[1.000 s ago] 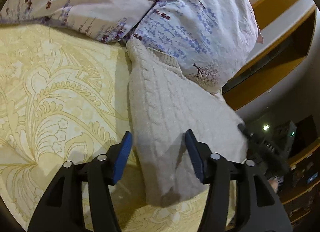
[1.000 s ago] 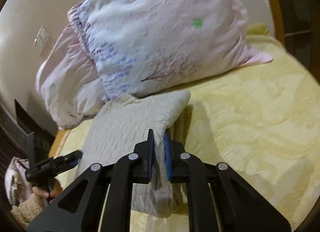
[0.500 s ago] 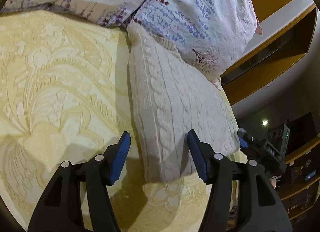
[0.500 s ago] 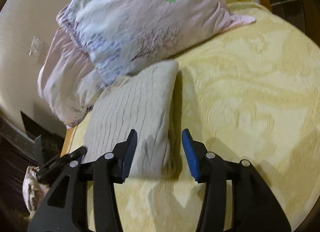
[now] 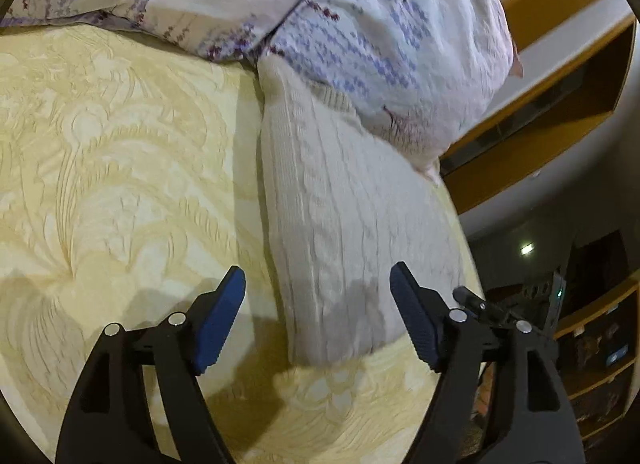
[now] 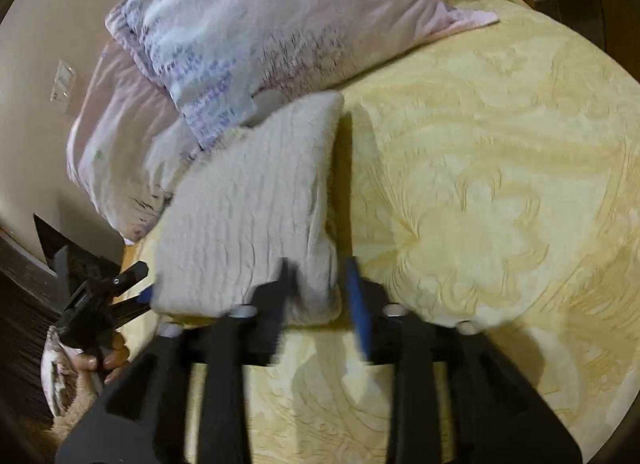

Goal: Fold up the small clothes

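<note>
A folded cream cable-knit sweater (image 5: 352, 223) lies on the yellow patterned bedspread (image 5: 112, 167), its far end against the floral pillows (image 5: 380, 31). My left gripper (image 5: 318, 306) is open and empty, its blue pads either side of the sweater's near end, just above it. In the right wrist view the sweater (image 6: 248, 215) shows too; my right gripper (image 6: 320, 288) is open, blurred, with the sweater's near right corner between its jaws. The left gripper (image 6: 108, 304) appears at the sweater's left edge, held by a hand.
Two floral pillows (image 6: 264, 31) lean at the head of the bed. The bedspread (image 6: 480, 191) spreads wide to the right of the sweater. A wooden headboard and shelf (image 5: 560, 75) and dark furniture stand beyond the bed's edge.
My right gripper was shut on the sweater's corner, then opened and let it go; it now sits narrower around that corner. My left gripper stayed open and drew back slightly.
</note>
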Motion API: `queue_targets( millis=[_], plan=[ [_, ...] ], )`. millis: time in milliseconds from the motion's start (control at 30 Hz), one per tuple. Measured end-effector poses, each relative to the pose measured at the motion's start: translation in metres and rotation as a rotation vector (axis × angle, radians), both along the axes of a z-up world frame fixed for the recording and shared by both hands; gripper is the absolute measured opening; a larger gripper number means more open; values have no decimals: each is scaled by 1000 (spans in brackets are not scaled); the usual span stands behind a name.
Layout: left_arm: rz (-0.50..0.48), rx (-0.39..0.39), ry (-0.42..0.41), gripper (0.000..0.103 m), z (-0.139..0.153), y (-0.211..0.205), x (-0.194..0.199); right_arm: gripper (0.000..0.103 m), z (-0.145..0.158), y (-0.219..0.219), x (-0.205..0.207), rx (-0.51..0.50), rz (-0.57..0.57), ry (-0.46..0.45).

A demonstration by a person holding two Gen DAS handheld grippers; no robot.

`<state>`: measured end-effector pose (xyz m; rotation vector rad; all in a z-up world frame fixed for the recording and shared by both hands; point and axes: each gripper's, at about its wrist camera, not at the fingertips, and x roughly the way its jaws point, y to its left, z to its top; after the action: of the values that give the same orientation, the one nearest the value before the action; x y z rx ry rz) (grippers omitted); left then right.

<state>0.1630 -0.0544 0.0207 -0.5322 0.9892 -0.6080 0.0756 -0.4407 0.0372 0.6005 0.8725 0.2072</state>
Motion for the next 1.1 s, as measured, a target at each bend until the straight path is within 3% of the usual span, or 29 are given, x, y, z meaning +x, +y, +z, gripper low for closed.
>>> queue_targets(
  millis=[33,67,233,567,767,933,1067,1100],
  plan=[
    [-4,-3,4,77,1,1,5,63,6,-5,2,29,-2,-14],
    [-8,0,8,77,2,1,12,76,10,-10,5,60,4,-21],
    [-55,-10,66,77,1,-8,43,81,12,-30,44,209,22,48],
    [-86,-17,117,77,-11,-32,79,80,-19,-29,107,252,53,162],
    [-92,-67,136,76,-19,-37,90,64,-30,-18,116,285,117,156],
    [-93,-80,119,68,-22,-36,88,51,-34,-7,120,293,150,148],
    [-78,-133,127,51,-26,-31,86,31,-38,-2,118,332,147,129],
    [-82,-140,119,45,-25,-30,85,30,-36,-2,116,337,142,120]
  ],
)
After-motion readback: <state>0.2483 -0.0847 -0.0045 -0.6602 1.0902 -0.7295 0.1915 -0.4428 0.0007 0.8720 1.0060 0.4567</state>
